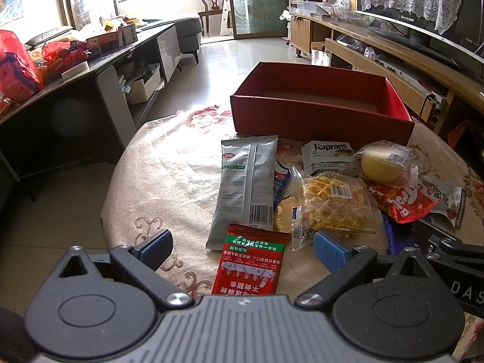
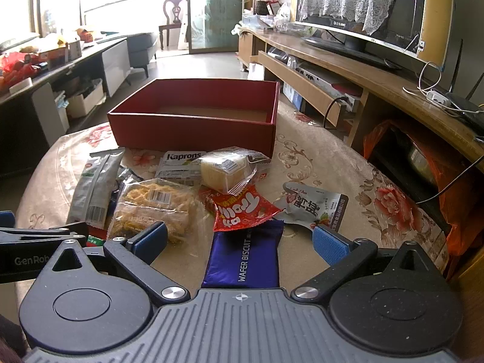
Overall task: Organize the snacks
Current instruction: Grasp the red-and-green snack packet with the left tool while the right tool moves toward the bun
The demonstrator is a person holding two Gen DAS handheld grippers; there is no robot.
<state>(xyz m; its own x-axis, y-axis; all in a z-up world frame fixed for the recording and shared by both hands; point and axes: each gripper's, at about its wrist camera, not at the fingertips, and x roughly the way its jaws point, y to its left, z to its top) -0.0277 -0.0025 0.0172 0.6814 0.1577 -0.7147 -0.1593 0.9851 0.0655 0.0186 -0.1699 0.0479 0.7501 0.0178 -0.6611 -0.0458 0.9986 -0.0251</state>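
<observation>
An empty red box [image 1: 320, 118] [image 2: 193, 127] stands at the far side of the round table. Several snack packets lie in a pile before it: a grey packet [image 1: 245, 187] [image 2: 90, 190], a red packet [image 1: 251, 266], a clear bag of yellow crackers [image 1: 332, 205] [image 2: 154, 205], a Kaprons packet [image 1: 328, 157] [image 2: 181, 163], a wrapped yellow cake [image 1: 384, 163] [image 2: 227, 169], a red Frolic packet [image 1: 399, 202] [image 2: 242, 208], a grey-white pouch [image 2: 314, 208] and a purple wafer biscuit bar [image 2: 245, 257]. My left gripper [image 1: 242, 248] is open over the red packet. My right gripper [image 2: 239, 239] is open over the wafer bar.
The table has a floral cloth [image 1: 169, 163] [image 2: 332, 163]. A dark desk [image 1: 75, 69] with clutter stands left. A wooden TV bench [image 2: 378, 81] with a television [image 2: 363, 18] runs along the right. An orange bag [image 2: 429, 157] sits under it.
</observation>
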